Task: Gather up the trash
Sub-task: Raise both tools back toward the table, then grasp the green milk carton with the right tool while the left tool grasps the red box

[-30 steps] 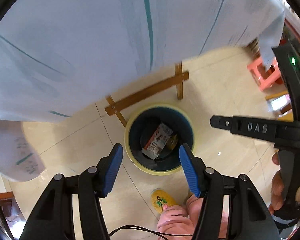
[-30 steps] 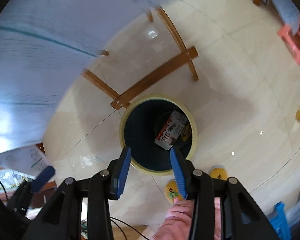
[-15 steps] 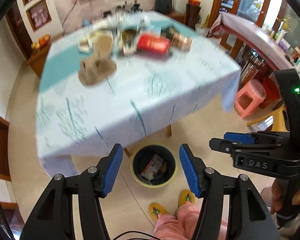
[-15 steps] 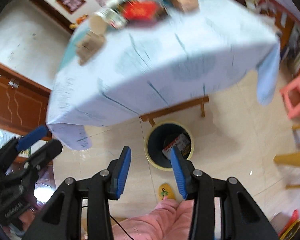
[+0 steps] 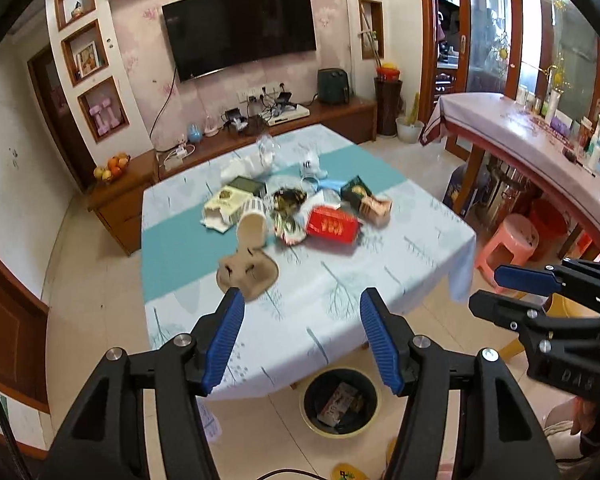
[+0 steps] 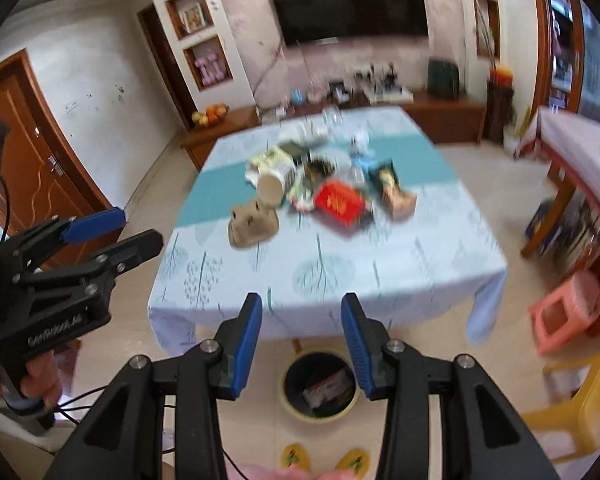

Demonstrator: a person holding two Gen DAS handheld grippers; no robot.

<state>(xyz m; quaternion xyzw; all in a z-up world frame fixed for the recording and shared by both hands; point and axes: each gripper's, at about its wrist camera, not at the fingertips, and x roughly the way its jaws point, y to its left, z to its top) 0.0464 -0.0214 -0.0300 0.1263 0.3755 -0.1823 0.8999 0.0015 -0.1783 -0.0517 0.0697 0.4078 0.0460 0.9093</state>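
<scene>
Both grippers have risen from over the bin to above the surface. The trash lies mid-surface, ahead of both; the left gripper and right gripper (jaws half open, empty) look equally placed. TV beyond.

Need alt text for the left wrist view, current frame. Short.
A table in a pale blue cloth carries a heap of trash: a red box, a tipped paper cup and a cardboard cup carrier. The open, empty left gripper frames it from above. A dark bin on the floor below holds a packet; the right gripper is at right.
</scene>
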